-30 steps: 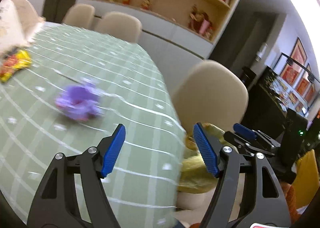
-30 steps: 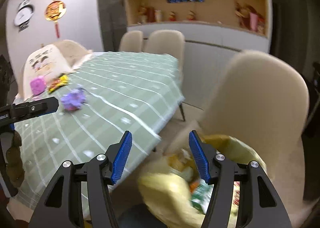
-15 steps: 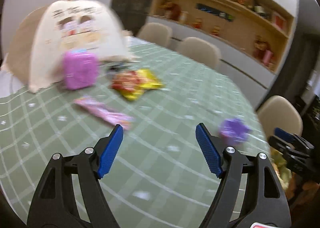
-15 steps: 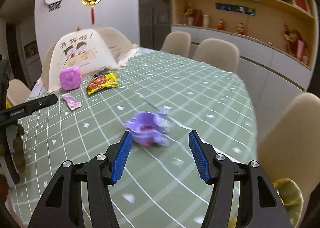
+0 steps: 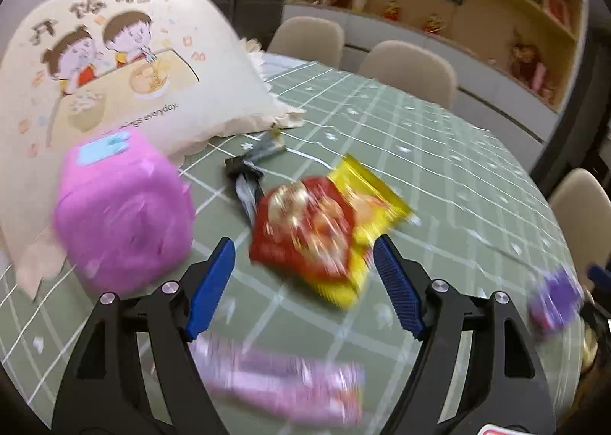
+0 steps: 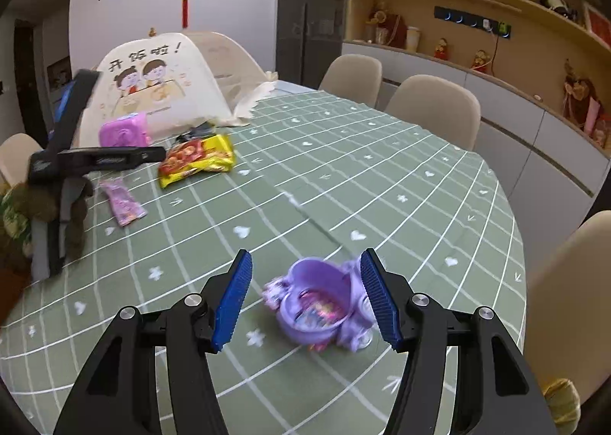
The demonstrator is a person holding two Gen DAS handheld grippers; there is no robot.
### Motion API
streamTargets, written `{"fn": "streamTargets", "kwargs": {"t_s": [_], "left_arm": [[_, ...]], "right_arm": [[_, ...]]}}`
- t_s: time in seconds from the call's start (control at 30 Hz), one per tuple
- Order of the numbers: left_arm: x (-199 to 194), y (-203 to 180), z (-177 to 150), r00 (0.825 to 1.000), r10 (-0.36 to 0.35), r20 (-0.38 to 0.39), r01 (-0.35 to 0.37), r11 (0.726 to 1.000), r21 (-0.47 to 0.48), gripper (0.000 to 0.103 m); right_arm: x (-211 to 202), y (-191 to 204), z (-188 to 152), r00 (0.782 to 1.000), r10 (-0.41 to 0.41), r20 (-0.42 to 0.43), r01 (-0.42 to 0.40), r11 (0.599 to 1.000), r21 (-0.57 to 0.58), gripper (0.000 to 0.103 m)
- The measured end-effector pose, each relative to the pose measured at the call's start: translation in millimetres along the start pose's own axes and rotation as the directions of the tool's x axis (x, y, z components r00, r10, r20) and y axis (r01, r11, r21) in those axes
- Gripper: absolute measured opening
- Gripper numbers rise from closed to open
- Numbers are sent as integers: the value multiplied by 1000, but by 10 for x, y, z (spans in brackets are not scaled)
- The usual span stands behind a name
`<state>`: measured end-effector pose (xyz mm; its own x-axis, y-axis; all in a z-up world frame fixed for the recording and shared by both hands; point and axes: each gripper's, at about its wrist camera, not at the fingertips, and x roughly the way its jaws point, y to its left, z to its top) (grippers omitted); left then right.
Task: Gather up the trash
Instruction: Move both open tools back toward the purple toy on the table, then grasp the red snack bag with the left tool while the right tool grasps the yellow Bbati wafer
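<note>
A red and yellow snack packet (image 5: 320, 229) lies on the green checked tablecloth (image 5: 439, 152), just ahead of my open left gripper (image 5: 305, 282) and between its jaws' lines. A pink wrapper (image 5: 282, 385) lies lower down, under the fingers. My right gripper (image 6: 305, 297) is open with a crumpled purple cup (image 6: 317, 309) on the cloth between its blue pads. In the right wrist view, one of the left gripper's fingers (image 6: 114, 159) reaches in from the left near the snack packet (image 6: 198, 158) and the pink wrapper (image 6: 122, 202).
A pink cube box (image 5: 122, 213) and a black and grey wrapper (image 5: 248, 175) lie by a cream food cover (image 5: 114, 65). Beige chairs (image 6: 435, 110) ring the table. A yellow bag (image 6: 561, 397) sits low at the right, off the table's edge.
Both grippers swung left from the chair and yellow bag onto the table. The left now faces the snack packet; the right has closed in until the purple cup sits between its fingers.
</note>
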<state>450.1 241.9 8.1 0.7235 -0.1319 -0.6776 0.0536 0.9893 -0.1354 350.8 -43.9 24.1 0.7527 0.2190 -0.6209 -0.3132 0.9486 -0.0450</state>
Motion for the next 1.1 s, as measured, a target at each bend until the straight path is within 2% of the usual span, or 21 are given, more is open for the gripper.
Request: {"fn": "streamTargets", "kwargs": {"t_s": [0.07,0.17,0.3,0.33,0.47,0.6,0.73,0.83,0.93,1.0,1.1], "left_arm": [[219,10,117,999,10,-38,-11,999,-30,71],[465,-28,197,994,67,-89,-69,997,-21,69],[419,-18,127,993,28,-114,-33,999,-43,47],[364,-10,88,992,13,-124,-19,999,-48,34],[-17,38,-160,991,-49,-121,40,996,-78,20],[-526,127,-529,990,-112,-89,101,988,-115,19],[-872,177,-847,989,-125,-78,116,986,-116,19],[-1017,266,-988,992,-101,-79,92,990,-110,19],[-1119,392,-1056,996,-64,-68,56,993,-108,19],[-1157,469,-1087,996,-68,-65,59,990,-124,19],[-1188,535,-1119,995,-83,-63,74,988,-138,19]], "right_arm": [[39,-42,29,1000,3,4,-3,1000,12,56],[114,-94,57,1000,14,-3,-14,999,30,56],[201,-63,54,999,30,-11,-30,999,12,56],[217,-37,60,999,31,-14,-31,1000,2,56],[281,122,123,996,81,-41,-82,997,-12,56],[353,419,248,985,162,-55,-164,985,-48,56],[482,797,374,975,212,-66,-218,970,-108,56],[670,1064,488,965,248,-92,-257,959,-118,56],[959,1323,675,938,324,-124,-338,934,-113,56],[1109,1454,783,926,355,-130,-369,922,-117,56],[1390,1601,942,921,360,-152,-378,919,-112,56]]}}
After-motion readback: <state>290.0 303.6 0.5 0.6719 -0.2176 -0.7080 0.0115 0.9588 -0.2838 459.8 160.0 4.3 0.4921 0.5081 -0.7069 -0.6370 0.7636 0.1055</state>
